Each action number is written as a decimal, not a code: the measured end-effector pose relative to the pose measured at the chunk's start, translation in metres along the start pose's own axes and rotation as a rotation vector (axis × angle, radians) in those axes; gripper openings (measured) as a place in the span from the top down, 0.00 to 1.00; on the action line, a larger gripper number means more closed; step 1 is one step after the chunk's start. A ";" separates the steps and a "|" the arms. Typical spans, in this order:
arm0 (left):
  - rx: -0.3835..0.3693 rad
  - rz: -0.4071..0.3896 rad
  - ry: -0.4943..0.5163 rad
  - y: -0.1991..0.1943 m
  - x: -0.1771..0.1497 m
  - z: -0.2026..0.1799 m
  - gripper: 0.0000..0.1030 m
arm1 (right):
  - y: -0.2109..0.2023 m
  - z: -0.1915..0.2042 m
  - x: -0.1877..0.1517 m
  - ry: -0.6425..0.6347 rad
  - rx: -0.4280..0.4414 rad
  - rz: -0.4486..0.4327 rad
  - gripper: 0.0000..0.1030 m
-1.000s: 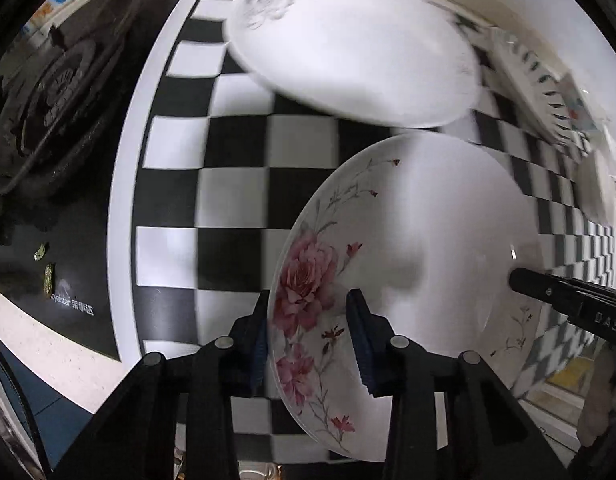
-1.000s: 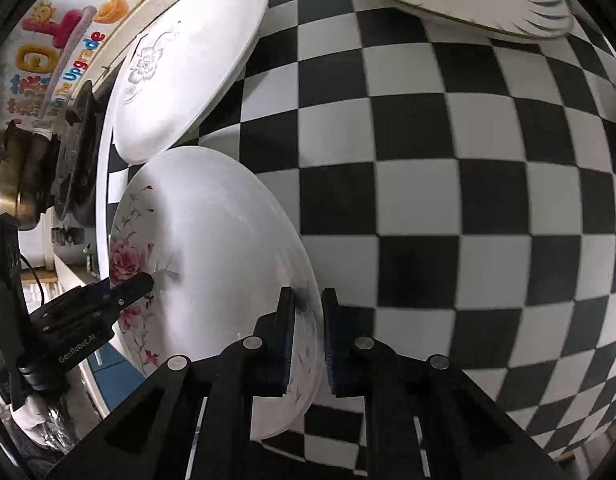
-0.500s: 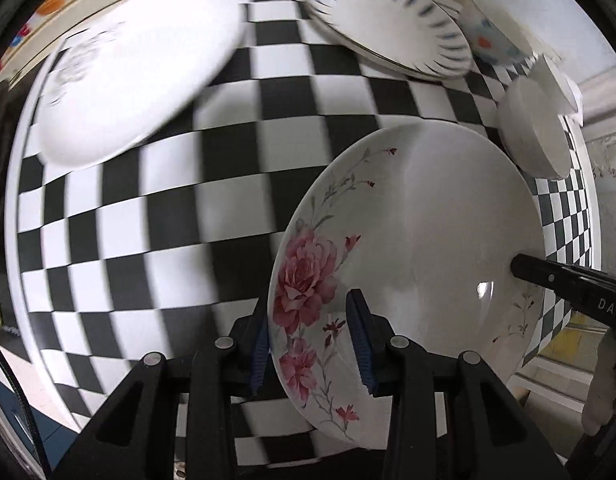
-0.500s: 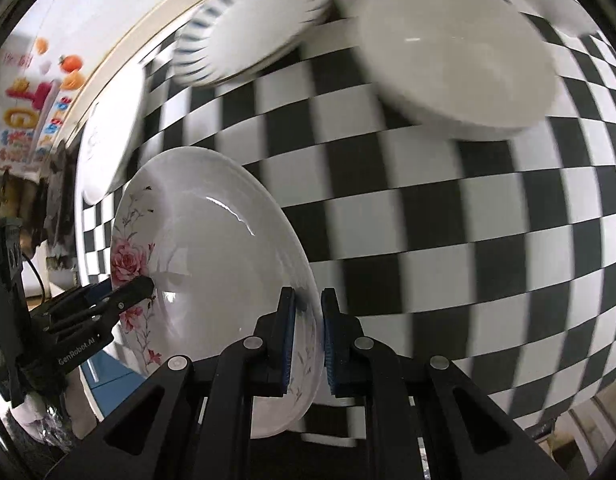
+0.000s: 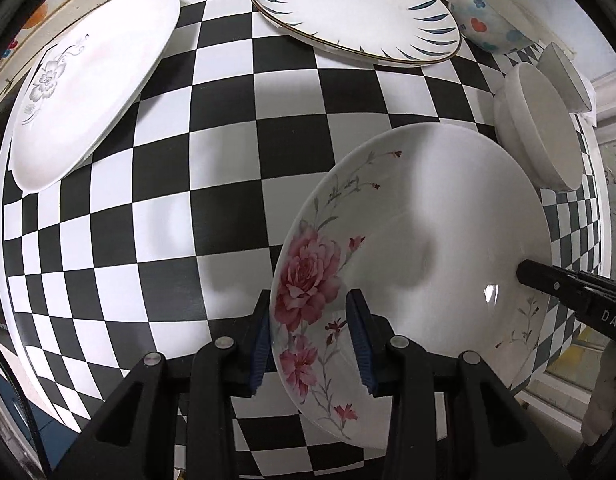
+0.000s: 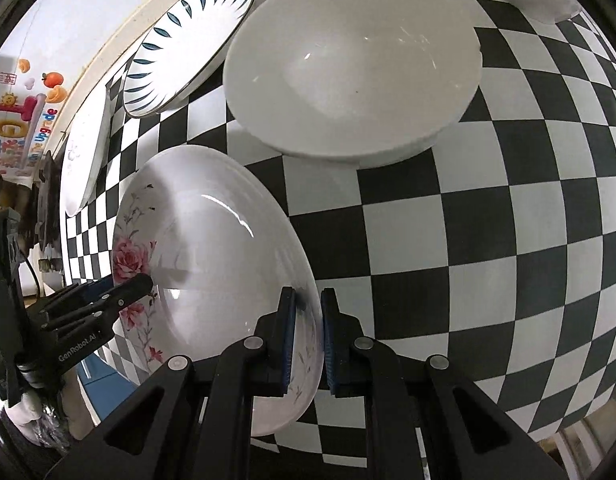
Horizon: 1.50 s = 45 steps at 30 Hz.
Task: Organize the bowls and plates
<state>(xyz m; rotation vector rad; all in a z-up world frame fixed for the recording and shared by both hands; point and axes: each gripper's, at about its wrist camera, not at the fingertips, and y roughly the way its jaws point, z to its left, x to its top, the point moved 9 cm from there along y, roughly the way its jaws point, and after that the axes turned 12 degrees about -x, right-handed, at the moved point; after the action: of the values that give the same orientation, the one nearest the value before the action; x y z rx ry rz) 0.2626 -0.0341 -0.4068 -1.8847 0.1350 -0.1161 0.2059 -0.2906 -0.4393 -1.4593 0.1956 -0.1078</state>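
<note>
While I look down the left wrist view, my left gripper [image 5: 310, 334] pinches the near rim of the rose plate [image 5: 420, 248], 1 blue pad outside the rim, 1 inside on the painted flowers. The plate hangs tilted above the checkered counter [image 5: 228, 152]. My right gripper [image 5: 524, 274] bites the opposite rim from the right edge. Behind sit a grey-flower plate [image 5: 88, 92] at left, a blue-leaf plate [image 5: 356, 12] at the back, a heart-print bowl [image 5: 488, 20] beside it and a white bowl [image 5: 536, 136] close behind the rose plate's far rim.

In the right wrist view, the right gripper [image 6: 308, 330] is pressed nearly together on the rose plate [image 6: 212, 264] rim. The left gripper [image 6: 142, 282] grips the far side. The white bowl [image 6: 352, 60] rests on the counter [image 6: 488, 240] just past the plate, the blue-leaf plate [image 6: 188, 44] up left.
</note>
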 end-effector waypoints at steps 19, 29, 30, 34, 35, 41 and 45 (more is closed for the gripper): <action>-0.037 -0.186 -0.190 -0.106 0.025 0.037 0.66 | -0.046 0.007 -0.004 -0.066 -0.053 -0.002 0.65; 0.043 -0.316 -0.339 -0.151 0.099 0.211 0.41 | -0.103 0.187 0.091 -0.257 0.158 -0.152 0.33; 0.041 -0.299 -0.353 -0.138 0.107 0.223 0.41 | -0.085 0.214 0.109 -0.280 0.153 -0.132 0.34; 0.035 -0.223 -0.389 -0.096 0.123 0.272 0.41 | -0.024 0.273 0.157 -0.292 0.122 -0.052 0.53; 0.025 -0.206 -0.387 -0.086 0.125 0.278 0.41 | -0.015 0.279 0.164 -0.296 0.106 -0.044 0.54; -0.017 -0.164 -0.339 -0.060 0.130 0.287 0.49 | 0.028 0.300 0.194 -0.314 0.015 0.000 0.56; -0.061 -0.185 -0.299 -0.062 0.127 0.275 0.71 | 0.045 0.301 0.200 -0.307 -0.002 0.026 0.75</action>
<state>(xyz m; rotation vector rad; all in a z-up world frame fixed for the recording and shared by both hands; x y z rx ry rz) 0.4308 0.2237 -0.4320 -1.9500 -0.2430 0.0446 0.4595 -0.0305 -0.4675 -1.4548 -0.0356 0.1376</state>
